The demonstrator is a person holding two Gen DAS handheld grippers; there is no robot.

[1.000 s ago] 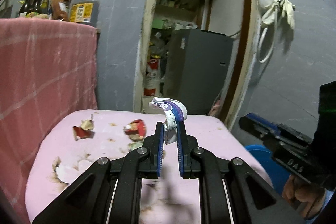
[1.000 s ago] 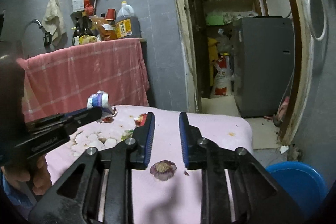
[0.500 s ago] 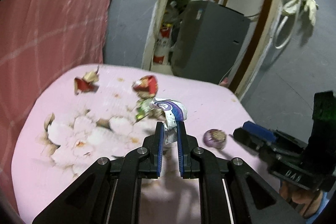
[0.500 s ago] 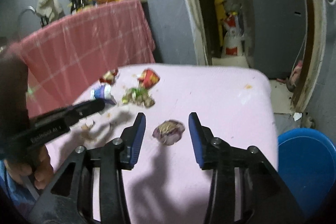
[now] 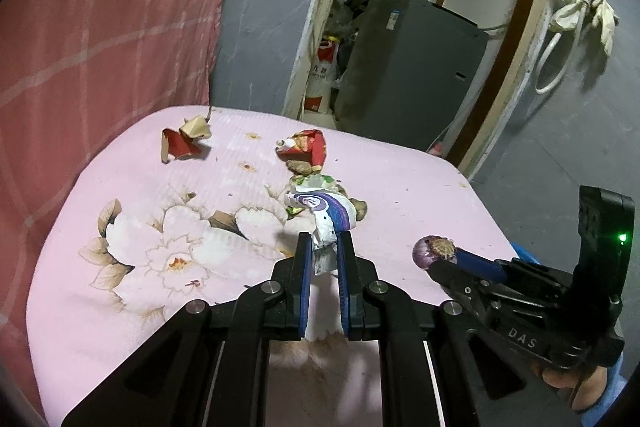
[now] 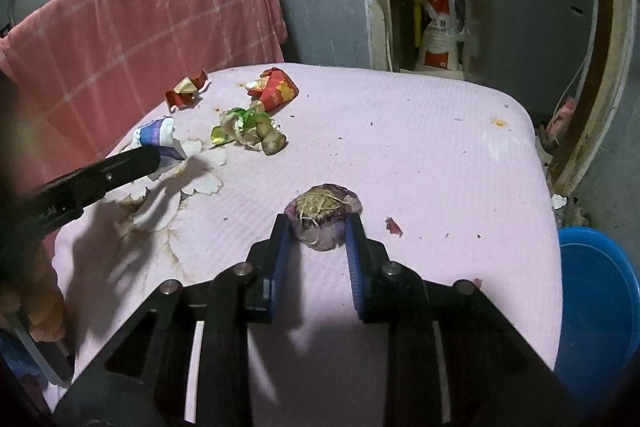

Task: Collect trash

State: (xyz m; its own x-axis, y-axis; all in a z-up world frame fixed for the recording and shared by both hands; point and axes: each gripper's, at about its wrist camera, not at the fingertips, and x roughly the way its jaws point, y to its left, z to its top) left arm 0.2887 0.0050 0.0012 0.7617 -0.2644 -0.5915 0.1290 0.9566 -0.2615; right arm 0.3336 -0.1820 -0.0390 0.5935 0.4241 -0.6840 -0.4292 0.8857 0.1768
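My left gripper (image 5: 323,241) is shut on a crumpled white-and-purple wrapper (image 5: 324,205) and holds it just above the pink flowered tablecloth (image 5: 132,211). In the right wrist view the same wrapper (image 6: 154,133) sticks out of the left gripper's tip at the left. My right gripper (image 6: 320,223) is closing on a purple onion end (image 6: 322,207) with dry roots on top. Both blue pads touch its sides. Seen from the left wrist, the onion end (image 5: 434,251) sits at the right gripper's tip (image 5: 444,263).
More trash lies on the cloth: a red wrapper (image 6: 278,89), a torn red-and-tan scrap (image 6: 186,93), and green scraps with brown bits (image 6: 248,129). A blue bucket (image 6: 596,303) stands off the table's right edge. A pink plaid cloth (image 6: 140,23) hangs behind.
Both grippers have tipped down toward the table. The right jaws widened, came around the onion end and narrowed onto it. The left still grips the wrapper, now lower.
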